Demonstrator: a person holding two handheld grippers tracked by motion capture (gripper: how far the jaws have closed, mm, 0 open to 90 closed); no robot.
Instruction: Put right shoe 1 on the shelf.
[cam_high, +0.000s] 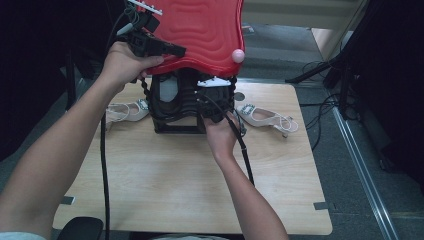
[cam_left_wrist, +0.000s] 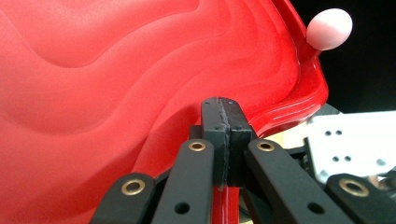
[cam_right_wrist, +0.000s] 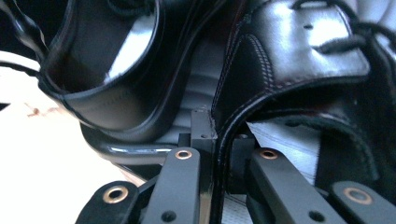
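The wooden desk (cam_high: 165, 190) takes up most of the high view, its bare top running toward 6 o'clock where the person's two forearms come in.

At 12 o'clock a red lid (cam_high: 205, 30) with a wavy moulded surface is tipped up over a black box (cam_high: 175, 107) that stands at the far middle of the desk. A small pink knob (cam_high: 238, 55) sits at the lid's edge, toward 3 o'clock of it; in the left gripper view the same knob (cam_left_wrist: 329, 29) shows at about 1 o'clock.

Inside the box are black leather shoes (cam_right_wrist: 299, 60), standing close together; in the right gripper view one shoe's opening lies at 10 o'clock and another's stitched leather edge at 1 o'clock.

Two pale heeled sandals with jewelled buckles lie flat on the desk, one (cam_high: 125, 111) just beside the box at its 9 o'clock, the other (cam_high: 265, 117) at its 3 o'clock.

The left hand-held gripper (cam_left_wrist: 223, 140) is clamped narrow on the lower rim of the red lid, holding it raised. The right hand-held gripper (cam_right_wrist: 215, 140) reaches into the box from 6 o'clock and is pinched narrow on the thin leather edge of a black shoe.
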